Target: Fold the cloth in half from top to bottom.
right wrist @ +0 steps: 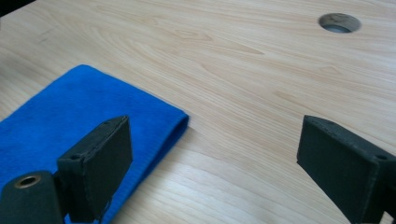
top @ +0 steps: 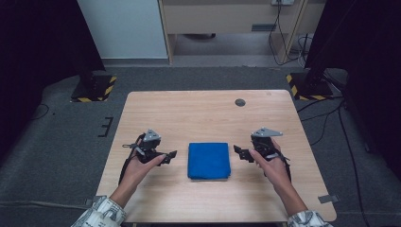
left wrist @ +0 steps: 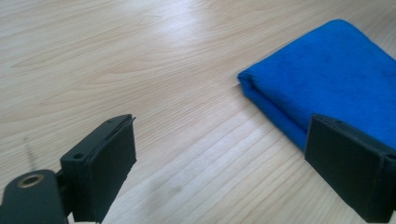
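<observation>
A blue cloth (top: pixel 209 161), folded into a neat square, lies flat on the wooden table (top: pixel 198 111) near its front middle. My left gripper (top: pixel 171 155) hovers just left of the cloth, open, with bare wood between its pads. In the left gripper view the cloth (left wrist: pixel 327 88) sits at the upper right, behind the right pad (left wrist: pixel 350 170). My right gripper (top: pixel 238 152) is held just right of the cloth, also open and holding nothing. The right gripper view has the cloth (right wrist: pixel 84 116) at the lower left, partly behind the left pad (right wrist: pixel 100 165).
A round cable hole (top: pixel 240 102) is cut in the table's far right part, seen too as the hole (right wrist: pixel 339 22) in the right gripper view. Black stands with yellow-striped bases (top: pixel 93 89) sit on the grey floor beyond both far corners.
</observation>
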